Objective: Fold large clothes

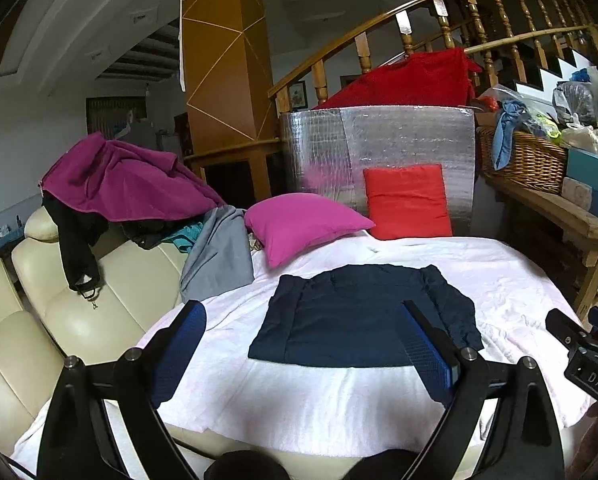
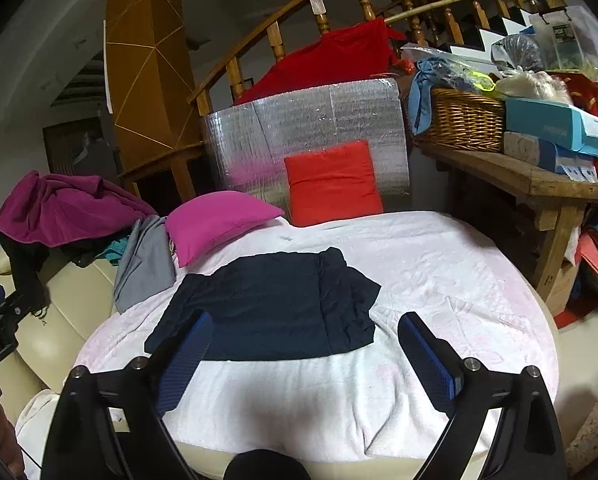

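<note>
My left gripper (image 1: 303, 344) and right gripper (image 2: 305, 354) both stand wide open, holding nothing. The folded navy garment (image 1: 359, 316) lies flat on the white blanket (image 1: 319, 396) just ahead of them, below both grippers' fingertips, touched by neither.

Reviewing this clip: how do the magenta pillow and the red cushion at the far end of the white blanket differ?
The magenta pillow lies nearly flat on the white blanket, one corner pointing toward the red cushion; the red cushion stands nearly upright against the silver foil panel. The magenta pillow sits left, beside the grey garment; the red cushion sits centrally, farther back. Both are plain, squarish and untouched by either gripper.
</note>
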A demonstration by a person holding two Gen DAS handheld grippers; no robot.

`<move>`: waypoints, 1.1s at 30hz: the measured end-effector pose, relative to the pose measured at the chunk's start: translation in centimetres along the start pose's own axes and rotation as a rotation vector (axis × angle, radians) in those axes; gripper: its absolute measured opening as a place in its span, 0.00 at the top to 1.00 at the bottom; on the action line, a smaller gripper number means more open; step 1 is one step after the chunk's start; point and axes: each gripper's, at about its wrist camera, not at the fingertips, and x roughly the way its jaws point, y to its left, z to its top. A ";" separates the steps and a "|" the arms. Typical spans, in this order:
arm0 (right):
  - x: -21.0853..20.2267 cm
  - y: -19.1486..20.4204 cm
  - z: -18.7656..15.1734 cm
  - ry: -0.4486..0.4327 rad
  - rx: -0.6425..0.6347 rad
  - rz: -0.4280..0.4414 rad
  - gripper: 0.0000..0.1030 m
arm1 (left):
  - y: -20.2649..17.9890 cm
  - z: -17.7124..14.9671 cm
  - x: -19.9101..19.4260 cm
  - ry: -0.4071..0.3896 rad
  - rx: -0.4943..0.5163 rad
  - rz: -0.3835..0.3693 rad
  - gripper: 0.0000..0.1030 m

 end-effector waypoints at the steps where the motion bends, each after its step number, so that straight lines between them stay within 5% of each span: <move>1: -0.2 0.1 -0.1 0.000 0.001 0.000 0.07 | 0.0 0.0 0.0 0.001 0.001 -0.003 0.07; 33: -2.0 0.6 -2.0 0.010 0.017 -0.020 0.07 | -0.7 -0.5 -1.9 -0.016 0.024 0.045 0.07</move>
